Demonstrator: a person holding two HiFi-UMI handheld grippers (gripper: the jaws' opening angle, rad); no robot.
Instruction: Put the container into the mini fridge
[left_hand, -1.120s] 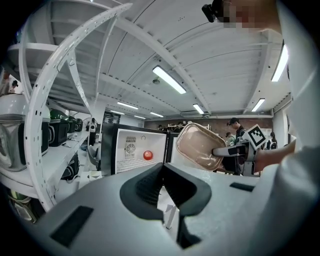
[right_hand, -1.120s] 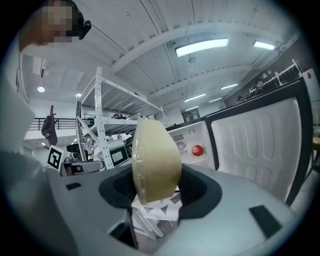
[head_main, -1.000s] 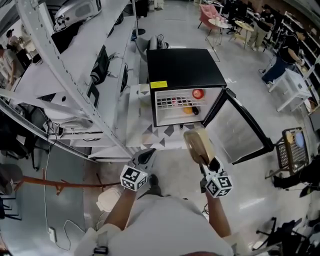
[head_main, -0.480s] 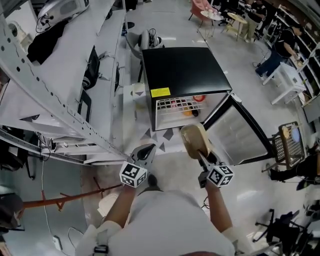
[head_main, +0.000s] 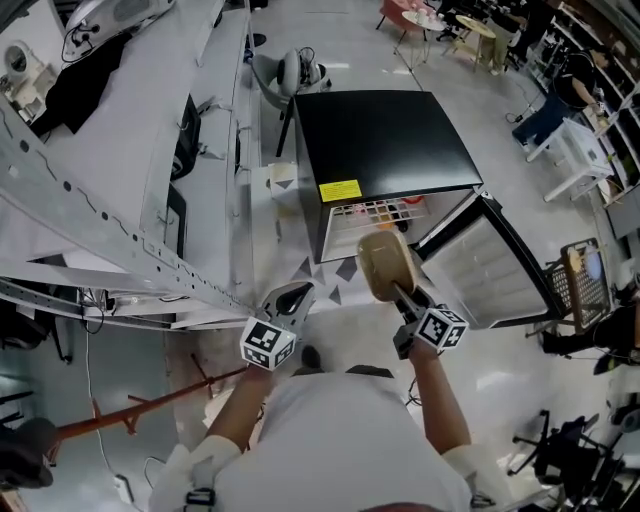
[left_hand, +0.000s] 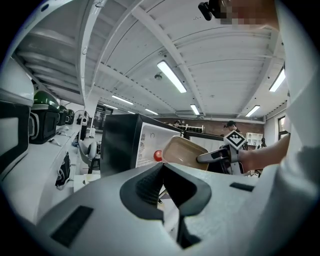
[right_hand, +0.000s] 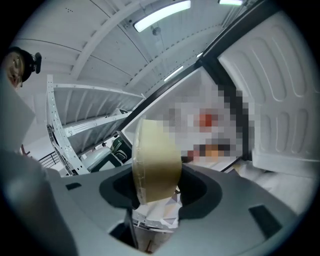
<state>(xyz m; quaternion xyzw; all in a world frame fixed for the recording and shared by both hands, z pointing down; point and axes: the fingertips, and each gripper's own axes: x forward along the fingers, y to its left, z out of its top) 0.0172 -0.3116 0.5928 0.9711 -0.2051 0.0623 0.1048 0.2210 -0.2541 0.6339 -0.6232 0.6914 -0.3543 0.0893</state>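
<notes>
- We stand on a pale floor (head_main: 340, 335) in an open workshop. White benches (head_main: 130, 150) run along our left and a black fridge (head_main: 390, 135) sits straight ahead.
- Its door (head_main: 495, 275) hangs open to the right. Inside we see a wire shelf (head_main: 375, 212) with a few small items on it, one of them red.
- The right gripper (head_main: 398, 293) is clamped on the container (head_main: 381, 262), with its jaws part-way apart around the rim.
- The tan tub is in the air, tipped on edge. It is just in front of the fridge opening and not yet inside.
- The left gripper (head_main: 290, 298) has its jaws together with nothing between them. It hovers left of the container, near the fridge front.
- We judge this to be the carry-in step: the container is at the fridge, but it has not been set down.
- For the next move we would probably need to roll the right wrist to level the tub.
- We would then push it through the opening to a free spot, clear of the door edge and the items already there.
- Only once the tub rests on something should the jaws let go.
</notes>
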